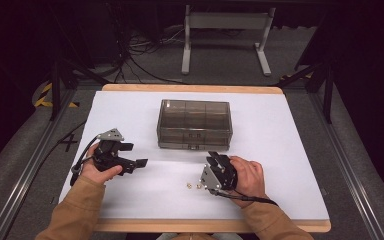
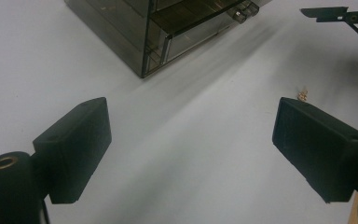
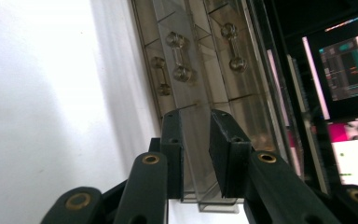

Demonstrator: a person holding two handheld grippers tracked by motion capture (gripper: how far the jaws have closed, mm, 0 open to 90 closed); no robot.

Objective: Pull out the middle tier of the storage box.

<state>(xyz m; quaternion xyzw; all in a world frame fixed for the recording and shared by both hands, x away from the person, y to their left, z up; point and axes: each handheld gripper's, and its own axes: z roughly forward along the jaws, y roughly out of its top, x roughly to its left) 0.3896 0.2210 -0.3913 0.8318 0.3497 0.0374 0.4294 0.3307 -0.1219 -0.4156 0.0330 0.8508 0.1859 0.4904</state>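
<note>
My white table (image 1: 280, 150) lies in front of me with a wooden edge showing at its near and far sides. On it, toward the middle and a little to the far side, stands the smoky, see-through plastic drawer box (image 1: 194, 124): a low, wide case of dark tinted walls, divided inside into compartments, with small drawers along the front that carry barbell-shaped pull handles (image 3: 179, 56), seen close in my right gripper view. In my left gripper view one corner of the box (image 2: 144, 42) faces me, with a drawer front and its little knob. My left gripper (image 1: 130, 156) hovers over the table to the left of the box and apart from it, its jaws spread wide with nothing between them. My right gripper (image 1: 219, 161) sits just in front of the box's right front corner; its jaws stand only a narrow gap apart, and I cannot tell whether they hold anything. Near it, on the bare table, lie a couple of tiny brass-coloured bits (image 1: 193, 186).
</note>
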